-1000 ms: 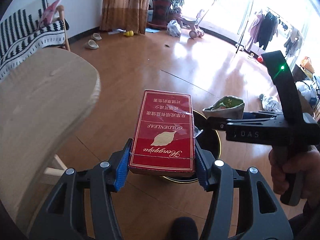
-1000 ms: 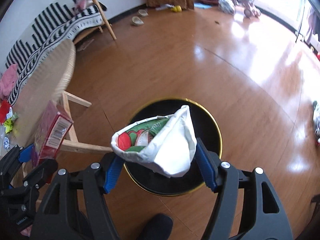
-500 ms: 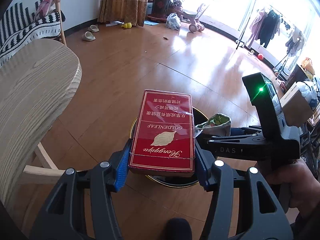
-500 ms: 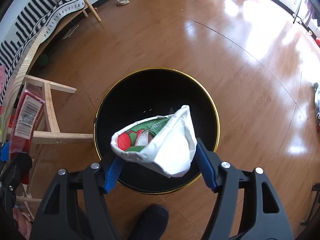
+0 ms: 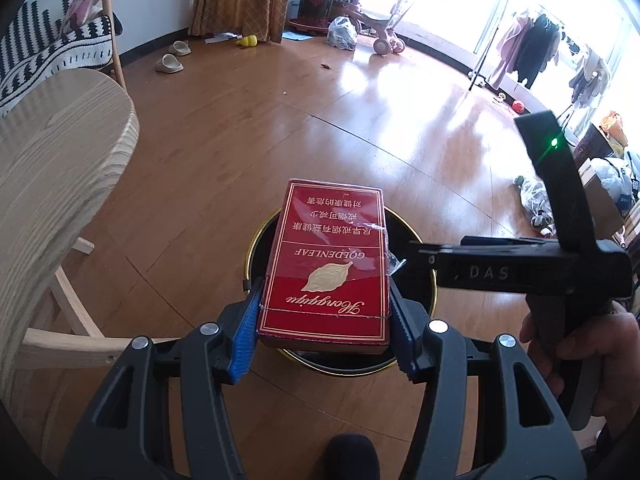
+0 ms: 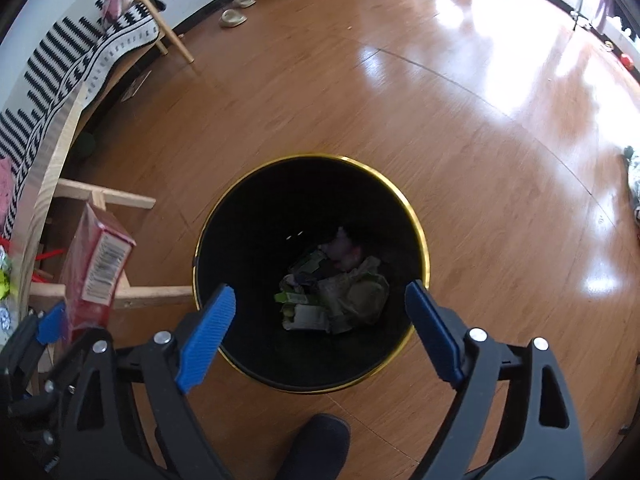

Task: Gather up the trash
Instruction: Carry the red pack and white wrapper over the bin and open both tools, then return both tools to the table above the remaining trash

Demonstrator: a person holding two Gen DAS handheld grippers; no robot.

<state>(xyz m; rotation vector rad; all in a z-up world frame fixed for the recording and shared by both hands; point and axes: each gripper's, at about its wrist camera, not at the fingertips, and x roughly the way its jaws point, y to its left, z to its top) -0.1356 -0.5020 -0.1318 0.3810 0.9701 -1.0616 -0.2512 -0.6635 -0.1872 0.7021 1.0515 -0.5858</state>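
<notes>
My left gripper (image 5: 323,330) is shut on a red Goldenleaf carton (image 5: 330,264) and holds it just above the near rim of a black bin with a gold rim (image 5: 256,240). In the right wrist view the carton (image 6: 94,272) shows at the left, beside the bin (image 6: 416,216). My right gripper (image 6: 320,320) is open and empty over the bin's mouth. Crumpled wrappers and a white-green bag (image 6: 340,292) lie at the bin's bottom. The right gripper's body (image 5: 520,268) shows in the left wrist view, right of the carton.
A light wooden table (image 5: 52,184) stands at the left, its legs (image 6: 104,200) beside the bin. A striped sofa (image 6: 68,64) lines the wall. Slippers (image 5: 170,65), a toy tricycle (image 5: 380,28) and clothes racks (image 5: 532,52) stand far off on the wood floor.
My right gripper opened and the white-green bag dropped into the bin. My left gripper with the carton stayed over the bin's near rim.
</notes>
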